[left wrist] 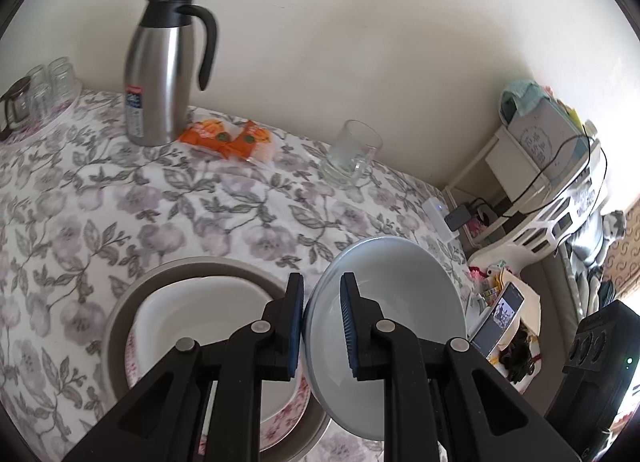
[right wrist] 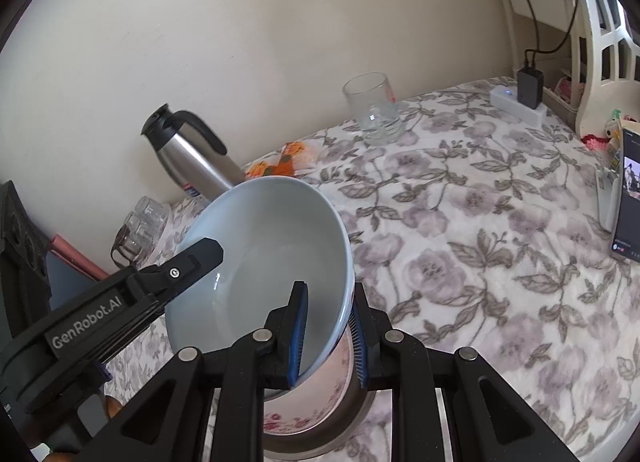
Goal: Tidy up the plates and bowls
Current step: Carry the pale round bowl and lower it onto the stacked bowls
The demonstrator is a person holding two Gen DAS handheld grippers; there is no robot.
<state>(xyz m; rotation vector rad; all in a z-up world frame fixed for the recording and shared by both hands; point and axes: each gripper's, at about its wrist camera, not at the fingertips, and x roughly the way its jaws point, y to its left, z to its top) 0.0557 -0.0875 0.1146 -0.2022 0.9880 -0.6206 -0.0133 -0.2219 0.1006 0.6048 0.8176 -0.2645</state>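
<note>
One pale blue bowl [left wrist: 394,314]; a stack of three dishes — white bowl [left wrist: 208,318], floral plate [left wrist: 280,428], brown plate [left wrist: 128,298]. One steel flask [left wrist: 160,74], one glass mug [left wrist: 352,154], two orange packets [left wrist: 228,138], one phone [left wrist: 500,318] — small glasses [left wrist: 48,86] too blurred to count.

Floral-clothed table [left wrist: 168,206], steel carafe [left wrist: 160,70] stood near wall, orange packets [left wrist: 228,138] laid beside it, glass mug [left wrist: 352,154], upturned glasses [left wrist: 48,82], stacked plates [left wrist: 120,318], power strip [right wrist: 516,106].

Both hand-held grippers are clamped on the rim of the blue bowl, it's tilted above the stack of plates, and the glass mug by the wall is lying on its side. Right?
Not quite. The glass mug stands upright by the wall, as the right wrist view shows. The rest holds: the left hand-held gripper and the right hand-held gripper each grip the rim of the blue bowl, tilted over the stack of plates.
</note>
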